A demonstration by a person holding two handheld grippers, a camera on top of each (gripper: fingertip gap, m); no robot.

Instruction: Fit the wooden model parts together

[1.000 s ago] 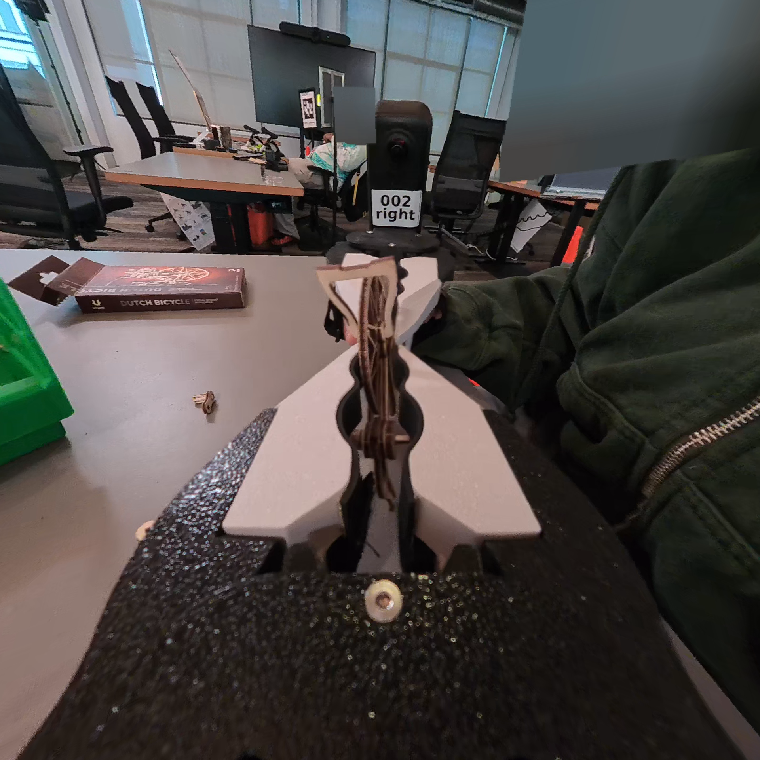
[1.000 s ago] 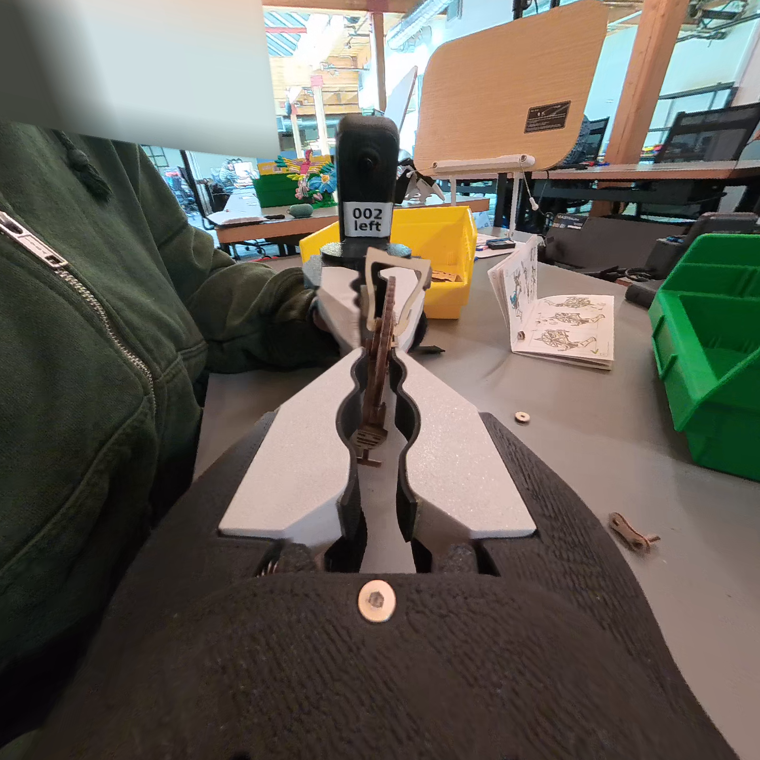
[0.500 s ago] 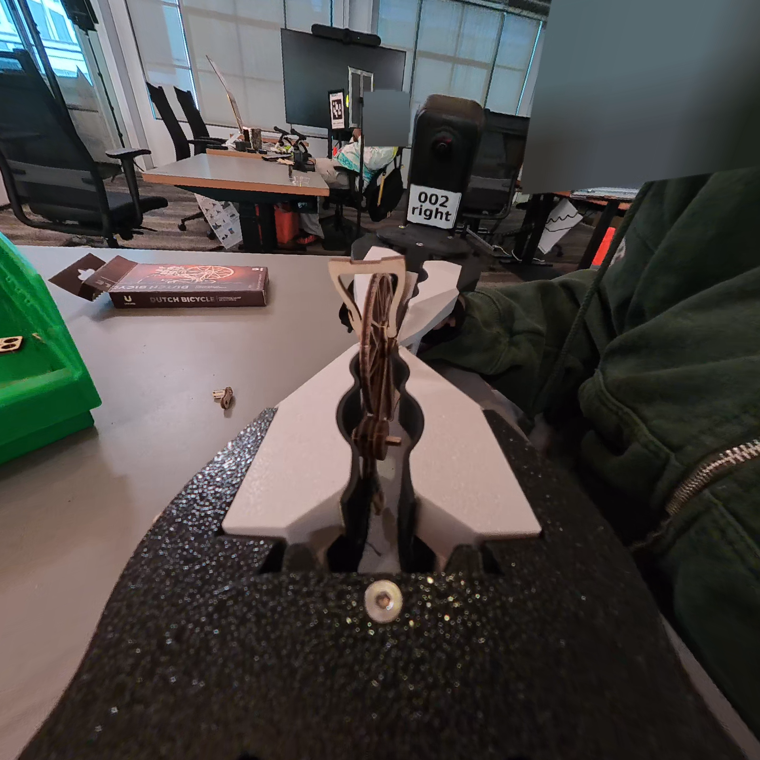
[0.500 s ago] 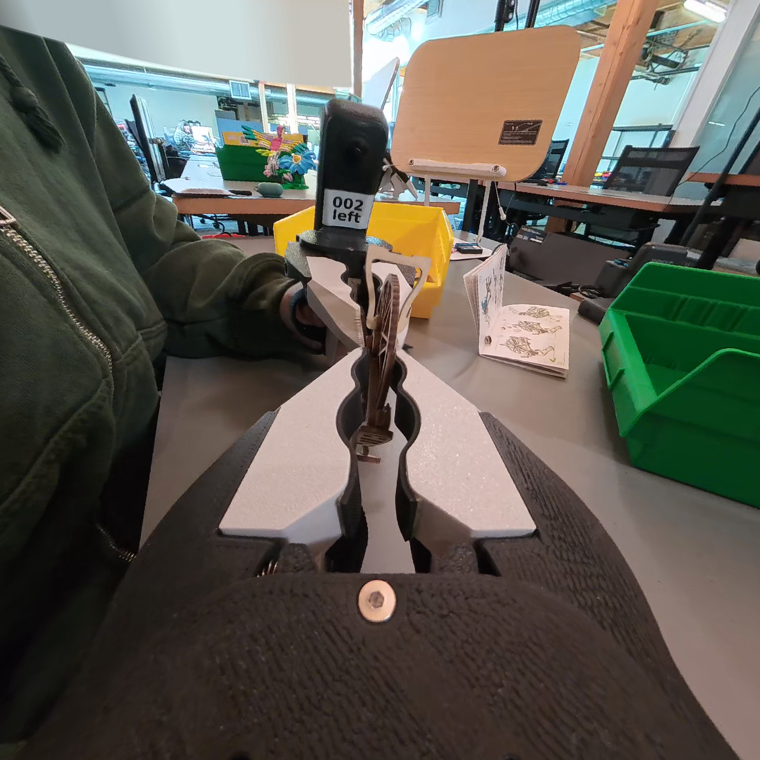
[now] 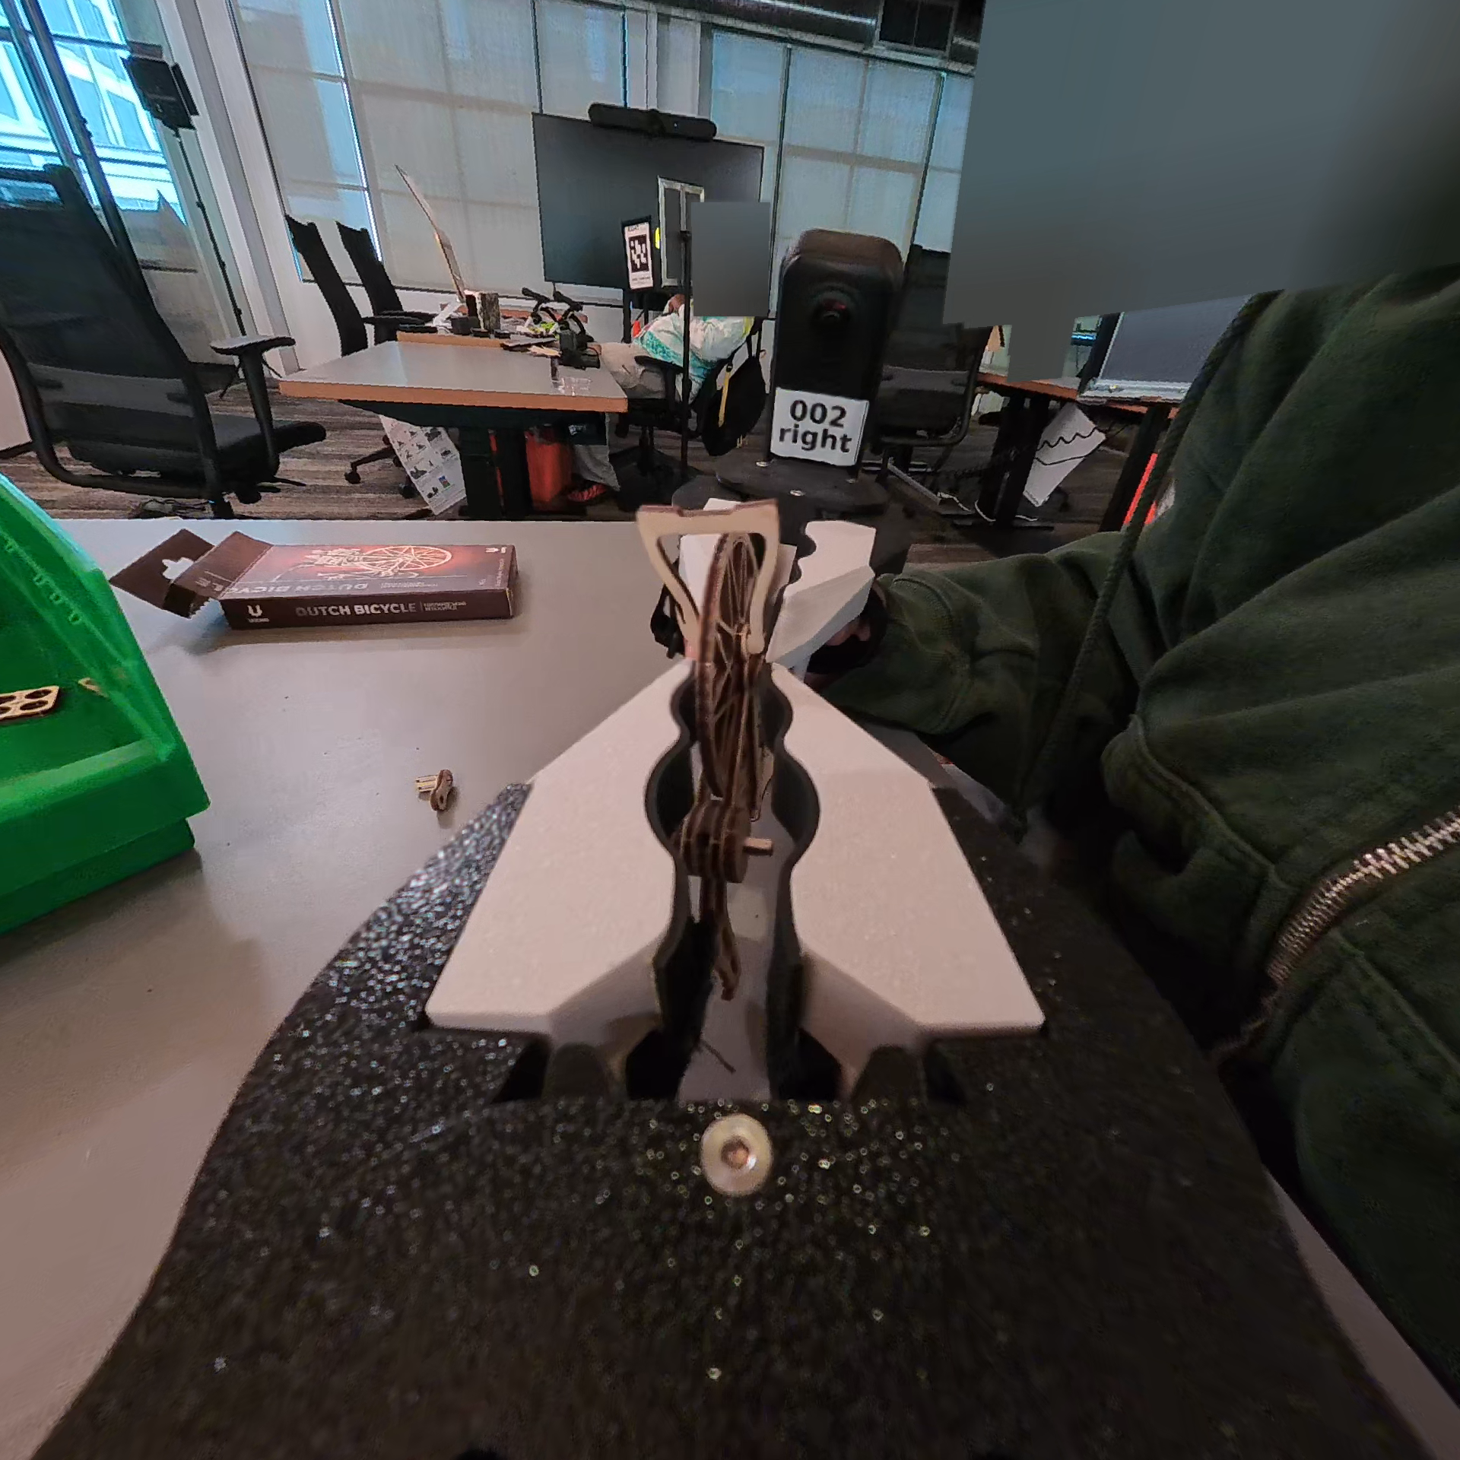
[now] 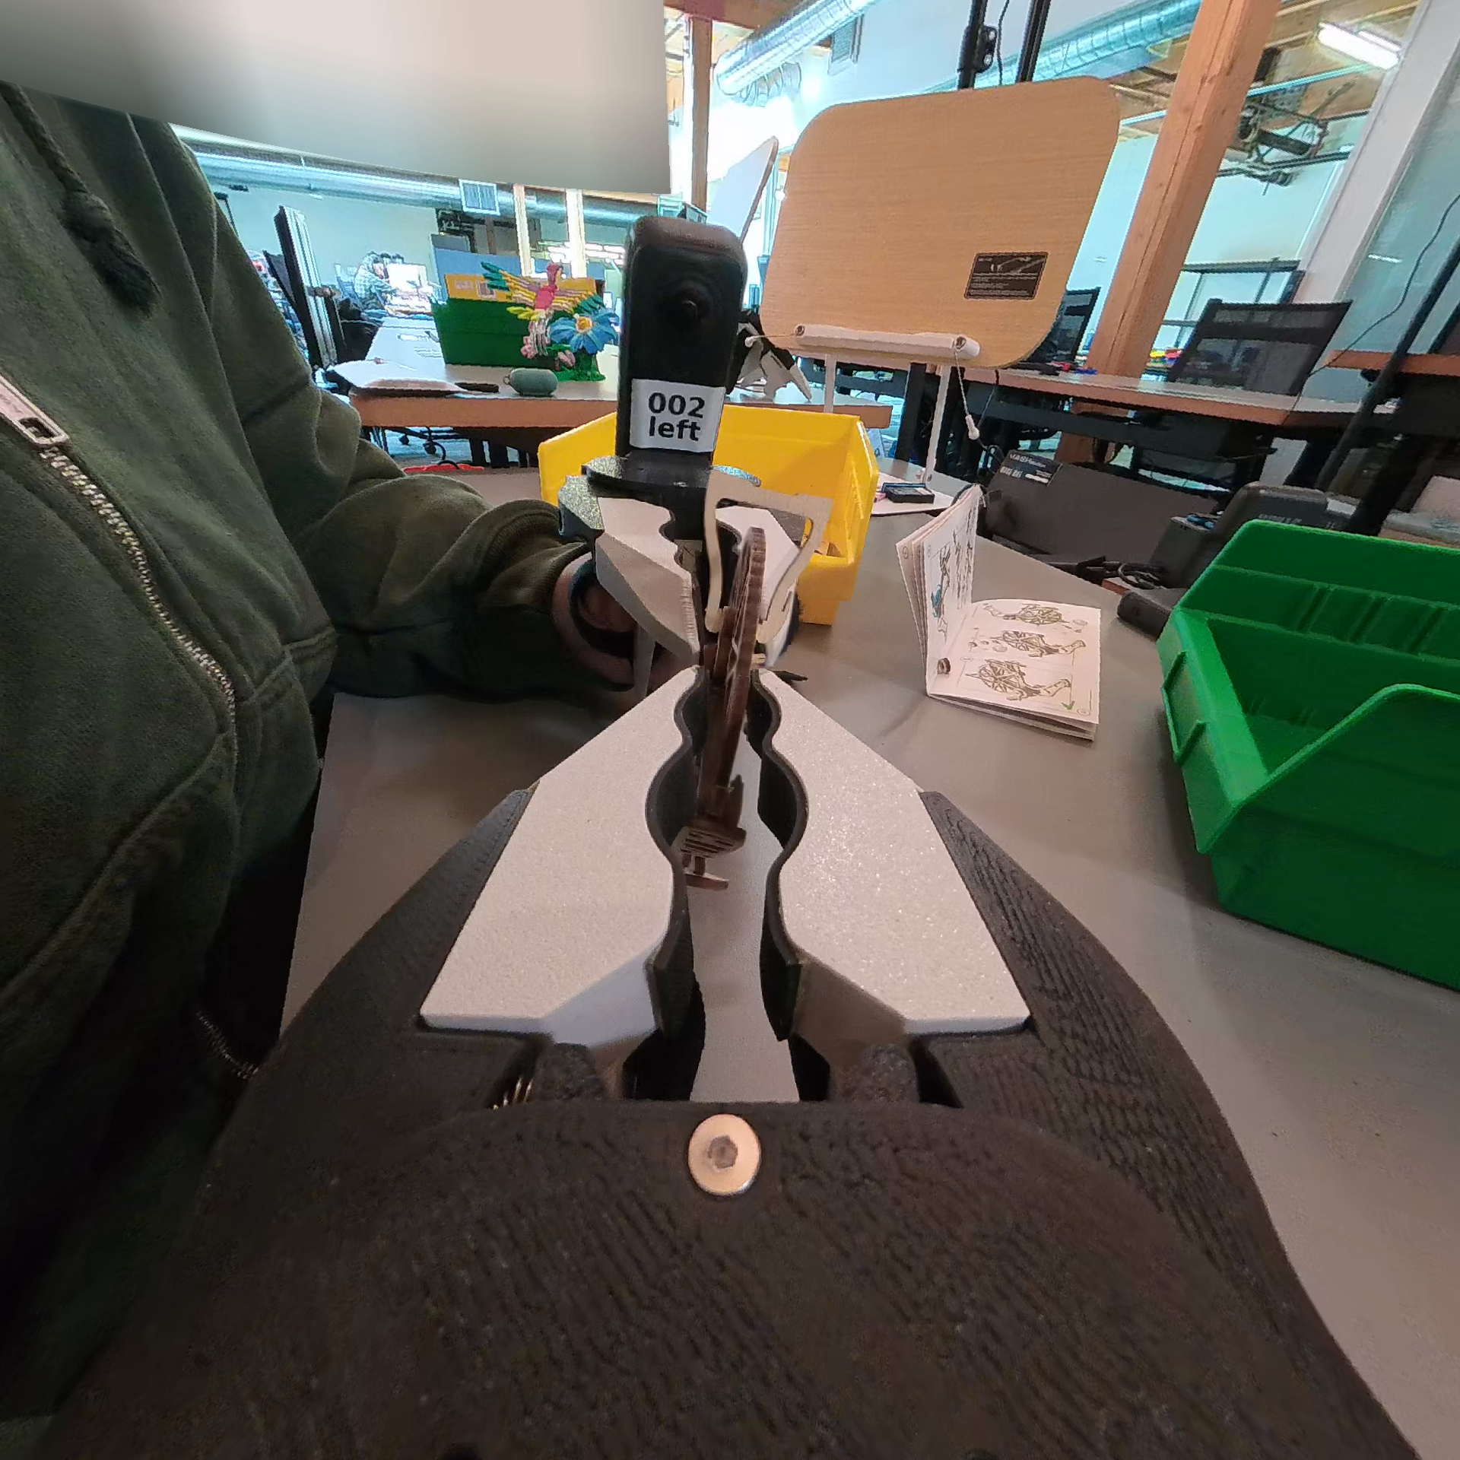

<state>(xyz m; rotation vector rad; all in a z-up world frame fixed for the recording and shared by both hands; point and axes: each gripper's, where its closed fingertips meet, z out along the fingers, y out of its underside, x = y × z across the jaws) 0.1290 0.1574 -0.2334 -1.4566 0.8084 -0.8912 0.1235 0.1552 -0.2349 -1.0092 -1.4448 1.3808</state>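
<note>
A dark wooden spoked wheel assembly is held edge-on above the grey table. A pale wooden fork piece straddles its top. My left gripper is shut on the assembly, whose hub sits between the grey fingers. My right gripper faces it and is also shut on the wheel assembly. The fork shows just beyond its tips. Each gripper shows in the other's view: the right one and the left one.
A green bin, a brown box and a small loose wooden piece lie to the left. A yellow bin, an open instruction booklet and another green bin stand to the right. A person's green sleeve is close by. Less than 4 cm separates the two grippers' tips.
Both grippers stayed shut on the assembly and shifted slightly together. The left view has swung a little left, bringing more of the green bin into view.
</note>
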